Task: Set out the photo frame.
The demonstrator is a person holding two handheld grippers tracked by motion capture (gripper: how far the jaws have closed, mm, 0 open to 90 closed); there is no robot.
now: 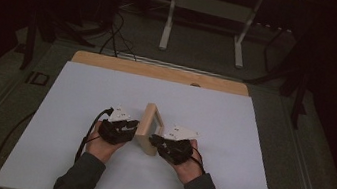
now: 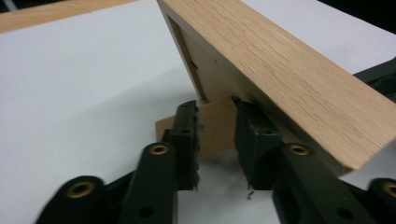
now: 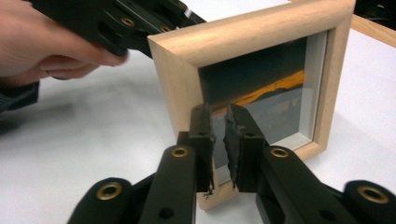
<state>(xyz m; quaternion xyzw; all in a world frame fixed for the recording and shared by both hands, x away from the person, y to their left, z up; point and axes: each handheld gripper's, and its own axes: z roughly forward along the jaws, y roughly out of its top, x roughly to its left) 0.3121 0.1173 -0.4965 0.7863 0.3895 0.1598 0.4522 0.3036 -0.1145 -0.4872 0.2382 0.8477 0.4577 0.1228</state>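
A light wooden picture frame (image 1: 151, 127) stands on edge on the white sheet (image 1: 105, 95), between my two grippers. My left gripper (image 1: 133, 128) is at its back. In the left gripper view my left gripper (image 2: 217, 112) has the frame's wooden stand tab (image 2: 217, 128) between its jaws, which stand apart beneath the frame's back (image 2: 280, 60). My right gripper (image 1: 155, 140) is at the front. In the right gripper view my right gripper (image 3: 218, 112) has a narrow gap between its jaws before the lower left corner of the frame (image 3: 182, 79), which holds a dark picture with an orange streak.
The white sheet covers a wooden table whose far edge (image 1: 160, 71) shows bare. Beyond the table, a white metal stand (image 1: 209, 9) and cables (image 1: 114, 36) sit on the dark floor. A hand (image 3: 46, 51) holds the left gripper behind the frame.
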